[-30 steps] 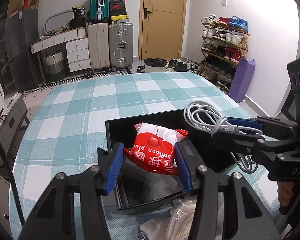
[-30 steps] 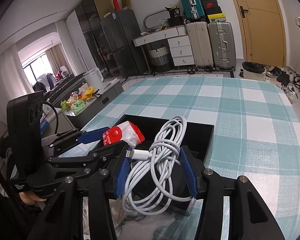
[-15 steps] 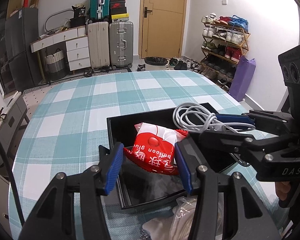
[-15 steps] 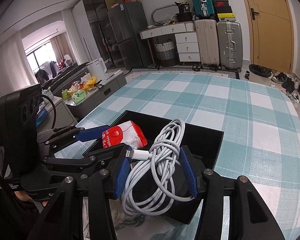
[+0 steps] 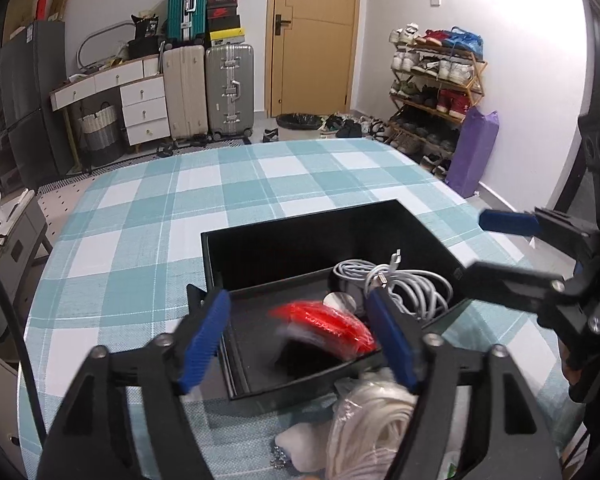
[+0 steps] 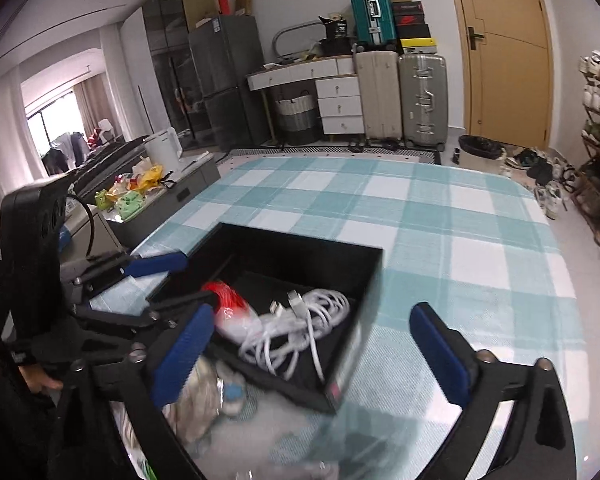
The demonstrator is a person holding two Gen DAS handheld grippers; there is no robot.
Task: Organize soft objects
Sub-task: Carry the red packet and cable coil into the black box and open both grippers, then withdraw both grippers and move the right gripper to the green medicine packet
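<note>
Both items now lie inside the black box (image 5: pixel 328 248), which sits on the desk (image 5: pixel 148 216) under a checked cloth. The red packet (image 5: pixel 324 322) rests on the box floor toward its left side. The white cable (image 5: pixel 400 286) lies coiled just beside it on the right, touching or nearly so, with a plug end pointing up.

Left gripper (image 5: pixel 300 334): jaws opening, nothing pressed between the pads. The packet shows blurred in the gap below them, apart from both pads. Right gripper (image 6: pixel 312 348): jaws opening and already wide; the cable lies below and ahead of them, free of both pads.

Remaining work, as judged from the frames: a pile of pale soft goods (image 5: pixel 364 420), including a bagged white bundle, lies on the desk just outside the near wall of the box, under both grippers. It is closer to the operator than the box, so the next pick likely calls for drawing back and down, not forward. In the left view the pile sits below the right-hand jaw; in the right view it sits below the left-hand jaw, so it lies between the two grippers, and neither is clearly nearer.

Clearances: the near box wall stands between the pile and the box floor, so any item must be lifted over it. The far half of the box appears unoccupied. The desk beyond and beside the box gives open room.
</note>
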